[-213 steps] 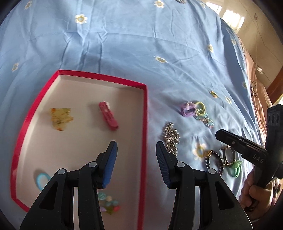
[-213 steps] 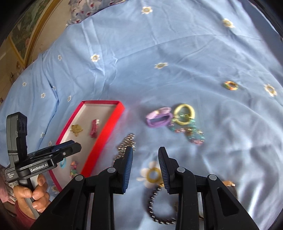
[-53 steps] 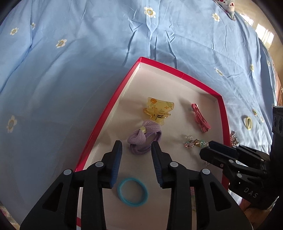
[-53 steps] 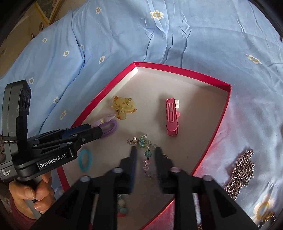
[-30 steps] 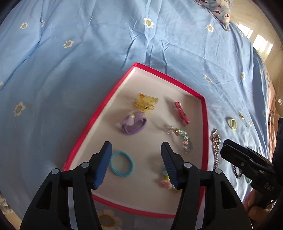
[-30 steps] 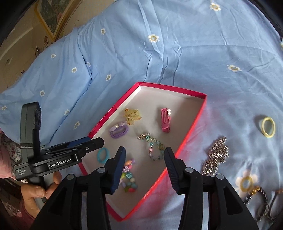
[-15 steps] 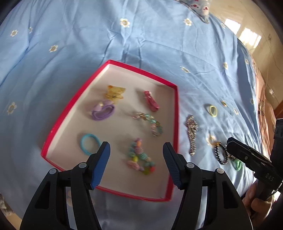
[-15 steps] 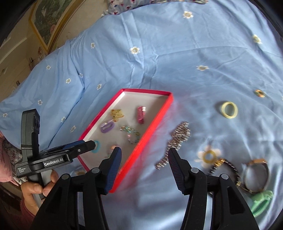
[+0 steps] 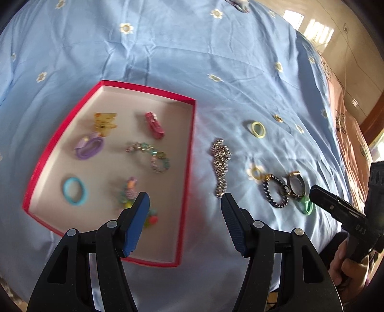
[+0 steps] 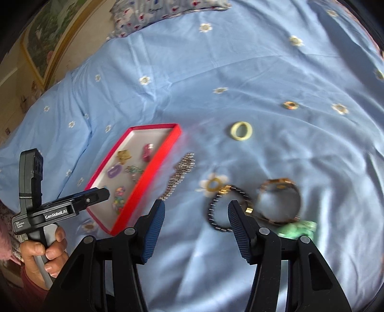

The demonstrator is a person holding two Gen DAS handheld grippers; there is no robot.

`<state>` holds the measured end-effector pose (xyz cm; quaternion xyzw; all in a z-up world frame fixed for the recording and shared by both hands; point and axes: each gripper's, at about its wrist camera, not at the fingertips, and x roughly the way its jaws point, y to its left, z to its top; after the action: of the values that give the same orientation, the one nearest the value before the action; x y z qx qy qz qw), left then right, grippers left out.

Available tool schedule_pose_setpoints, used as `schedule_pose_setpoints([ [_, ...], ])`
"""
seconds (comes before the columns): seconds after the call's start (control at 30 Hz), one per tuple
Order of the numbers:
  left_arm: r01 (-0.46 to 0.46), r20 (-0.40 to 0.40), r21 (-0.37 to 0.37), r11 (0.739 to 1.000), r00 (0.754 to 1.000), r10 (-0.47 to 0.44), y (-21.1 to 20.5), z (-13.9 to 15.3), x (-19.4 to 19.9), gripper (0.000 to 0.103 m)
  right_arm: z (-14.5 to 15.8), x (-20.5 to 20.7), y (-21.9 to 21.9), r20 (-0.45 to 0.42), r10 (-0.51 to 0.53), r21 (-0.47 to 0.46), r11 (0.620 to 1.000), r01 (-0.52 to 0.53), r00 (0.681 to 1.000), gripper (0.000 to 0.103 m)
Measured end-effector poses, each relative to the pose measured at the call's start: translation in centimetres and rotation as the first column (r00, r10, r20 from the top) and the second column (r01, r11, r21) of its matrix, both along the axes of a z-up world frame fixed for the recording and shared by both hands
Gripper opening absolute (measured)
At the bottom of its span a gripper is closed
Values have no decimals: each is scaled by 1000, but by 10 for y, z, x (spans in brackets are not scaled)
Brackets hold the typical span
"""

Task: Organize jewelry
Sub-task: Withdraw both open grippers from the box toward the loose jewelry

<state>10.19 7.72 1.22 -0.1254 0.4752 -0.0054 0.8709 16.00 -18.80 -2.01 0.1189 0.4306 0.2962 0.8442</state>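
Note:
A red-rimmed tray (image 9: 189,153) (image 10: 153,165) lies on the blue bedspread and holds several hair pieces: a yellow claw clip (image 9: 104,121), a pink clip (image 9: 154,124), a purple scrunchie (image 9: 89,146), a bead bracelet (image 9: 153,156), a blue hair tie (image 9: 74,190). Right of it lie a silver chain (image 9: 220,165) (image 10: 178,175), a yellow ring (image 9: 258,129) (image 10: 241,130), a dark bead bracelet (image 9: 274,192) (image 10: 223,206), a watch (image 10: 279,200) and a green clip (image 10: 297,228). My left gripper (image 9: 184,211) is open above the tray's right rim. My right gripper (image 10: 195,217) is open and empty above the dark bracelet.
The bedspread (image 10: 264,72) has small daisy prints and creases. A patterned pillow (image 10: 168,9) lies at the far edge. A framed picture (image 10: 48,40) hangs at the left. The floor (image 9: 336,36) shows past the bed's right side.
Both grippers have let go of pieces into the tray, pulled back and up, and opened wide. Both views have swung right toward the loose jewelry on the bedspread.

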Motion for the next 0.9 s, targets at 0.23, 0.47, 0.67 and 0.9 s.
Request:
schedule_pose_setpoints([
  [0.23, 78, -15, -5, 997, 997, -78, -35, -5, 8, 61, -6, 1, -38, -1, -82, -6, 997, 82, 997, 57],
  [0.47, 162, -22, 6, 987, 987, -162, -70, -10, 20, 61, -12, 6, -64, -1, -133, -15, 991, 133, 991, 57],
  [0.67, 218, -38, 11, 976, 975, -217, -95, -16, 35, 61, -22, 14, -75, -14, -146, -40, 989, 145, 989, 55],
  [0.9, 279, -68, 38, 960, 959, -276, -121, -30, 58, 61, -32, 27, -76, -28, -138, -80, 988, 135, 990, 46],
])
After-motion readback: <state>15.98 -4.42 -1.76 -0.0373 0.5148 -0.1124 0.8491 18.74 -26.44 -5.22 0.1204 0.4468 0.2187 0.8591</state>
